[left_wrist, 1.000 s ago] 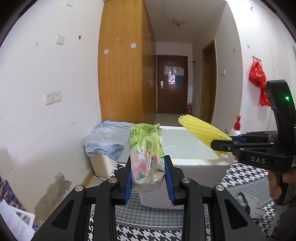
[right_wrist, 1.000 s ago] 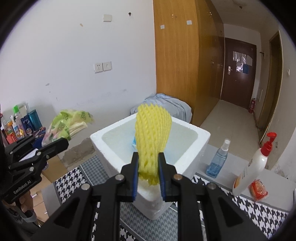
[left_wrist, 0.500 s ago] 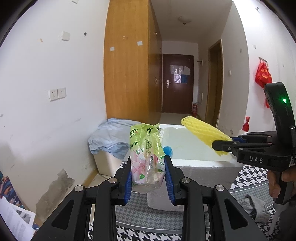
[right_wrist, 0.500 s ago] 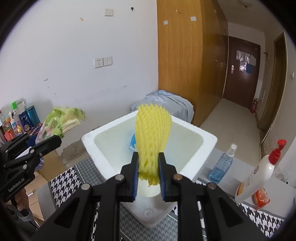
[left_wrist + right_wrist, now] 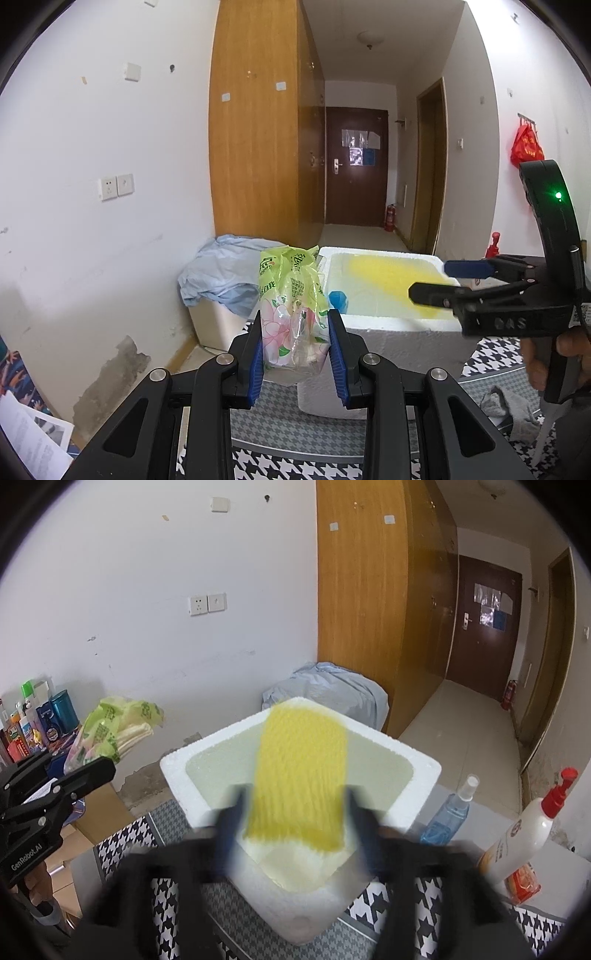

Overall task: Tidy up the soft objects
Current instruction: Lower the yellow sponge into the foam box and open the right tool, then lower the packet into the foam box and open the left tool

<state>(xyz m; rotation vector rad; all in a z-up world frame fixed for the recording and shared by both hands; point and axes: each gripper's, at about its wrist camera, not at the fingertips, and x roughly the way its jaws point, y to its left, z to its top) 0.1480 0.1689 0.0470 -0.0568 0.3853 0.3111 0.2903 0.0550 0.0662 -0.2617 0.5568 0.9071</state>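
My left gripper is shut on a green flowered tissue pack, held upright to the left of the white foam box. In the right wrist view the same pack and left gripper show at the far left. My right gripper hangs over the box rim with its jaws opening. The yellow foam net is a blurred streak between the spread fingers, no longer pinched, above the box's inside. The left wrist view shows that gripper and net over the box. A small blue thing lies inside.
A pale blue cloth is draped over a second white box behind. A blue spray bottle, a white pump bottle and an orange packet stand right of the box. A grey sock lies on the houndstooth mat.
The right gripper's jaws have sprung apart and let go of the yellow net, which now blurs downward over the box. The left gripper still holds the tissue pack in place.
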